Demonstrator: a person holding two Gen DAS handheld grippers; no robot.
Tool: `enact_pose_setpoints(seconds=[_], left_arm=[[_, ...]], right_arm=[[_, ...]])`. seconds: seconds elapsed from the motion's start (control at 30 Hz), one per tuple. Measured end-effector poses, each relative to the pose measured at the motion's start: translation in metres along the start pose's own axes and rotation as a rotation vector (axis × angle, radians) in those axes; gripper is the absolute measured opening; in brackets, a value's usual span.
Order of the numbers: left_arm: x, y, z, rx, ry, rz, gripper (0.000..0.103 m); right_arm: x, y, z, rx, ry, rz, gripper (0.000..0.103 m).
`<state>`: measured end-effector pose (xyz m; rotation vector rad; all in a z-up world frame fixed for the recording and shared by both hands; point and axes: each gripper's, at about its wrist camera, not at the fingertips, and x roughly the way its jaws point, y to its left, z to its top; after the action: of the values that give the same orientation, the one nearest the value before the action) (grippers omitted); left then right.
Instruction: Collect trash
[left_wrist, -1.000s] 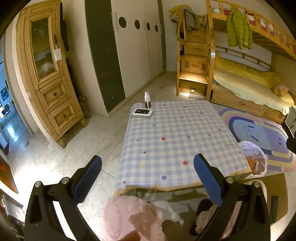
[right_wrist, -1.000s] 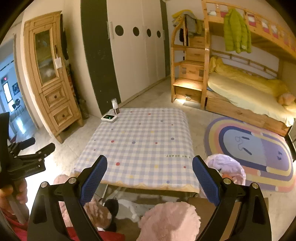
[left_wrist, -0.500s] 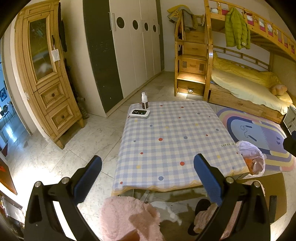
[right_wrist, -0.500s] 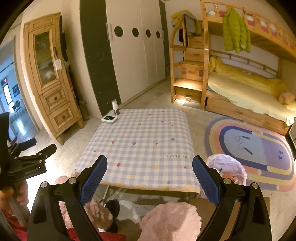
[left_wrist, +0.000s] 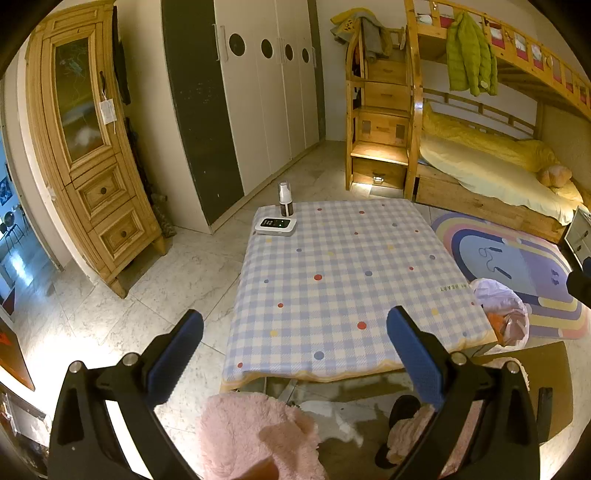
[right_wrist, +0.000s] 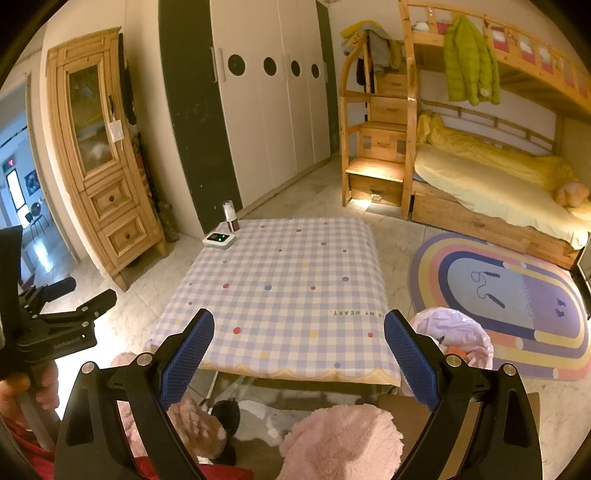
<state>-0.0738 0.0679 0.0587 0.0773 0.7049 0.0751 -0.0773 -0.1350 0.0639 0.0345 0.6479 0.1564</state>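
My left gripper (left_wrist: 295, 354) above near edge of table (left_wrist: 343, 280), blue fingers (left_wrist: 413, 358) spread wide, nothing between. My right gripper (right_wrist: 299, 358) same: held over table's near edge, jaws wide apart, empty. Trash bag (right_wrist: 456, 334) on floor at table's near right corner, touching rug (right_wrist: 517, 299), mouth open, orange scrap inside. White device (left_wrist: 276, 225) and small bottle (left_wrist: 285, 199) on table's far left corner.

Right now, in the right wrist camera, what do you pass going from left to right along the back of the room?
Tall wooden cabinet with glass door → white wardrobe doors with round holes → wooden drawer staircase → green puffy jacket hanging on the bunk rail → yellow-sheeted lower bunk bed.
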Motion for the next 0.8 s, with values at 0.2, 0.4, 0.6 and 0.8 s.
enact_pose_setpoints(seconds=[0.2, 0.4, 0.6, 0.8], left_arm=[[0.0011, -0.003, -0.0006, 0.003, 0.0, -0.002, 0.096], [0.0039, -0.0038, -0.0005, 0.01, 0.003, -0.002, 0.096], [0.0049, -0.0039, 0.0013, 0.015, 0.006, -0.004, 0.096], [0.0074, -0.0043, 0.0016, 0.019, 0.011, -0.006, 0.096]], right_arm=[[0.0, -0.001, -0.0002, 0.0, 0.001, 0.0, 0.092], [-0.0002, -0.0014, -0.0002, 0.001, 0.0, 0.001, 0.092], [-0.0003, -0.0014, 0.0, 0.001, 0.001, 0.002, 0.092], [-0.0003, -0.0018, 0.0001, 0.001, 0.003, 0.002, 0.092]])
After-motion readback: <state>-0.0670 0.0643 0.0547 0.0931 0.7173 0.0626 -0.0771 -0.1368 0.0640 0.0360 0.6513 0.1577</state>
